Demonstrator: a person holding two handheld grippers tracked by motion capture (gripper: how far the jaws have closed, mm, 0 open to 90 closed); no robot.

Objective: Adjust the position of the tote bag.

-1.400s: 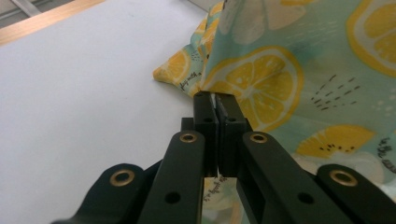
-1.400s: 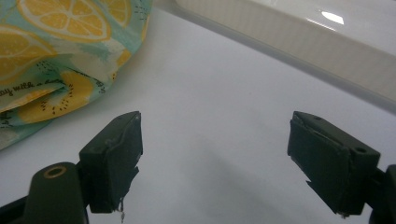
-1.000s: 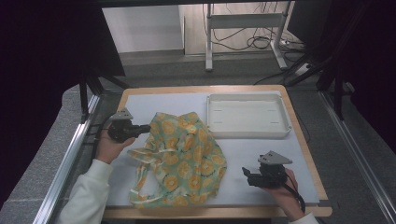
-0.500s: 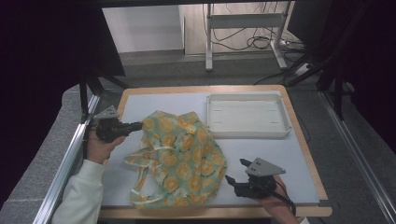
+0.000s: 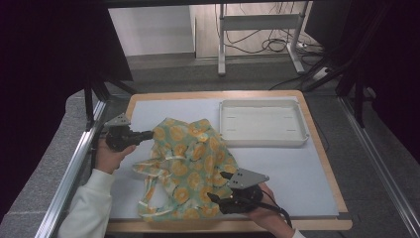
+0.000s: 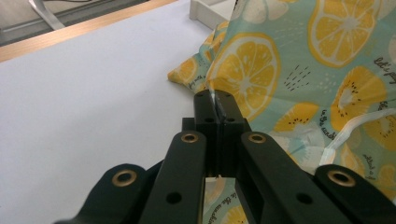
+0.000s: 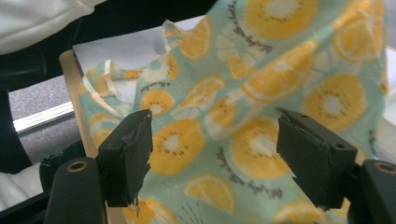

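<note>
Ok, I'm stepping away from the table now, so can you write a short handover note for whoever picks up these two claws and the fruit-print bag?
Left claw: shut on the upper left edge of the fruit-print bag.
Right claw: open at the bag's near right edge; its jaws have just been closing a little, with fabric in front of them and not pinched.
Bag: lying crumpled on the white mat, handles towards the near left.
White tray: at the far right, nothing in it.
Done: one edge gripped.
Left: probably grip the near edge with the right claw, then spread or fold the bag.
</note>
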